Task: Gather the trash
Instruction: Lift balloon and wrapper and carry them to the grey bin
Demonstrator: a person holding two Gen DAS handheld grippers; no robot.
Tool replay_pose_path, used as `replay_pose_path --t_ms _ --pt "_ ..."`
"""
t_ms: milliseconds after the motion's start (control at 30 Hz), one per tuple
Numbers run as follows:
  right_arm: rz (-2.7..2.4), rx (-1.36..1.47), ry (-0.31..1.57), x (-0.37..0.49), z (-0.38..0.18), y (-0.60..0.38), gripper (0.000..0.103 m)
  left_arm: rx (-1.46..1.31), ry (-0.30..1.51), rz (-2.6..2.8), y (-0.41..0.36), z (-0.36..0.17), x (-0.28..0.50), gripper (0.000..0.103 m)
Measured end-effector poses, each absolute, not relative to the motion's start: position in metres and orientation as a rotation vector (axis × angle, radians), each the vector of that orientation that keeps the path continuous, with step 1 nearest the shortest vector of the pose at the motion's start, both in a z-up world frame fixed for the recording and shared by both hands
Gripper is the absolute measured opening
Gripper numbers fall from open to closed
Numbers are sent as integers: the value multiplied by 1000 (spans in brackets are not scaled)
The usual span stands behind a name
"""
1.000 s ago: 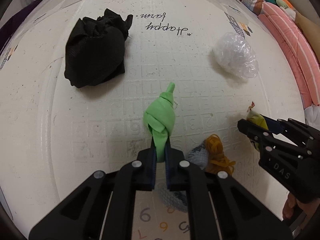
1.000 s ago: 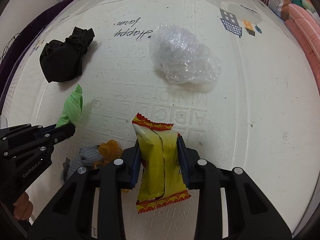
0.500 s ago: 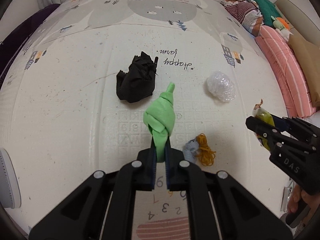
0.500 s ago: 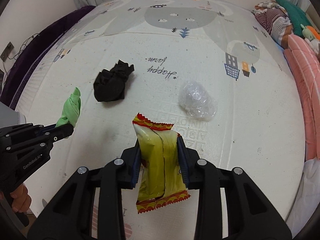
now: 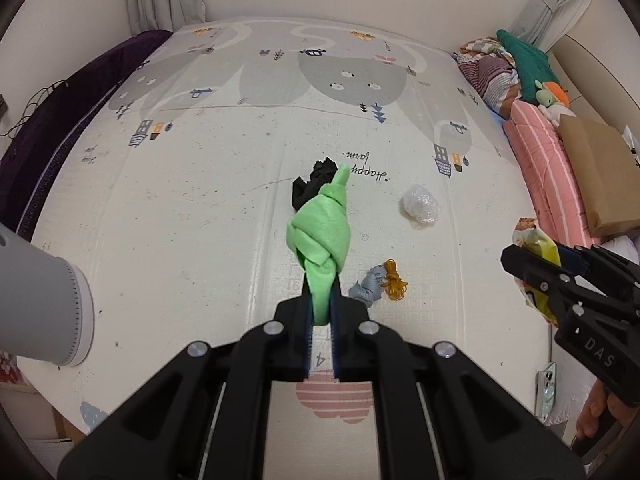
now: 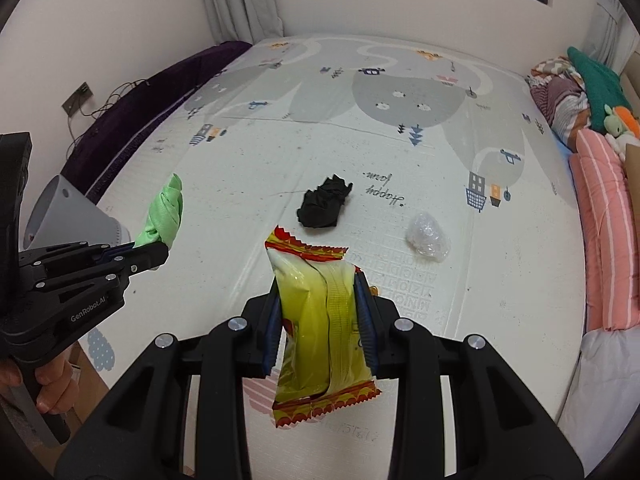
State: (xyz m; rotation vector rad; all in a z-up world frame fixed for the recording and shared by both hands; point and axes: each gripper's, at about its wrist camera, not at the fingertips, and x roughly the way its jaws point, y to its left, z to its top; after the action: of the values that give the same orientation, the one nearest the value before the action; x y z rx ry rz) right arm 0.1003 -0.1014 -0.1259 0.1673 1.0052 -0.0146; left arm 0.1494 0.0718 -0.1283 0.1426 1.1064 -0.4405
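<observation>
The left tool point(image 5: 321, 312) is clamped nearly closed on something thin, pointing steeply down. The right tool point(image 6: 320, 320) grips partway closed, each carried by a hand point(image 6: 48, 384).

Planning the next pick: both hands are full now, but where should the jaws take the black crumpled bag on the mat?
Probably from straight above, closing across the raised crumpled peak of the black bag. It lies as a loose, low wad flat on the play mat, with no handle or stiff edge, and clear mat all round, so any pinch across its narrower width should gather enough film.
</observation>
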Motion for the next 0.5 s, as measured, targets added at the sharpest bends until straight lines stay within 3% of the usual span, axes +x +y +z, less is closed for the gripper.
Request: replay_pose_path --t_ms 500 --pt "215 68 859 50 -25 -21 31 30 984 -189 187 -29 55 7"
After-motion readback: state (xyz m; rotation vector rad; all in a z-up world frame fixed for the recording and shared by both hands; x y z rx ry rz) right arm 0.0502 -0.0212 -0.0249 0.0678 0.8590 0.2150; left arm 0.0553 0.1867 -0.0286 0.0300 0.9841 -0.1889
